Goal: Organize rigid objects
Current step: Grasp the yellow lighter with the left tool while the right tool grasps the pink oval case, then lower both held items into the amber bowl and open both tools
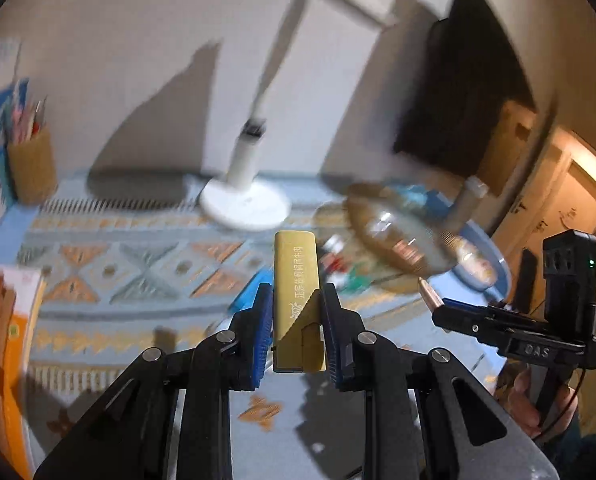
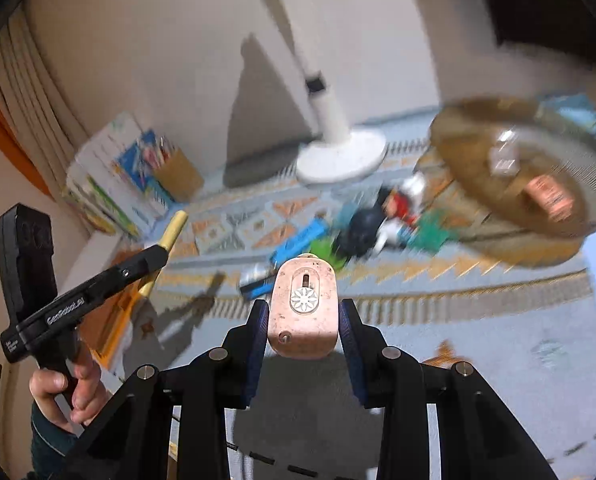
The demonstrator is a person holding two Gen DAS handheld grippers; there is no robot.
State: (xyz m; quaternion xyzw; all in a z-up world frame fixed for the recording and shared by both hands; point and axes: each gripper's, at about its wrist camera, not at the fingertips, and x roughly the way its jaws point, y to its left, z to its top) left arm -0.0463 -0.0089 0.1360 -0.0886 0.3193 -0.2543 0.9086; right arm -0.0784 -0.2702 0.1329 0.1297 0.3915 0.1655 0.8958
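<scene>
Above the patterned cloth, my left gripper squeezes tight on a gold bar sticking out past its tips, and my right gripper pinches a pink case the same way.

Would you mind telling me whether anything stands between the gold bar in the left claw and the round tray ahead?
Nothing visible blocks it: the gold bar is held above the tablecloth, with open air toward the tray.

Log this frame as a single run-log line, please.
left tongs: shut on gold bar | right tongs: shut on pink case | both lifted above patterned cloth | round tray ahead
</scene>
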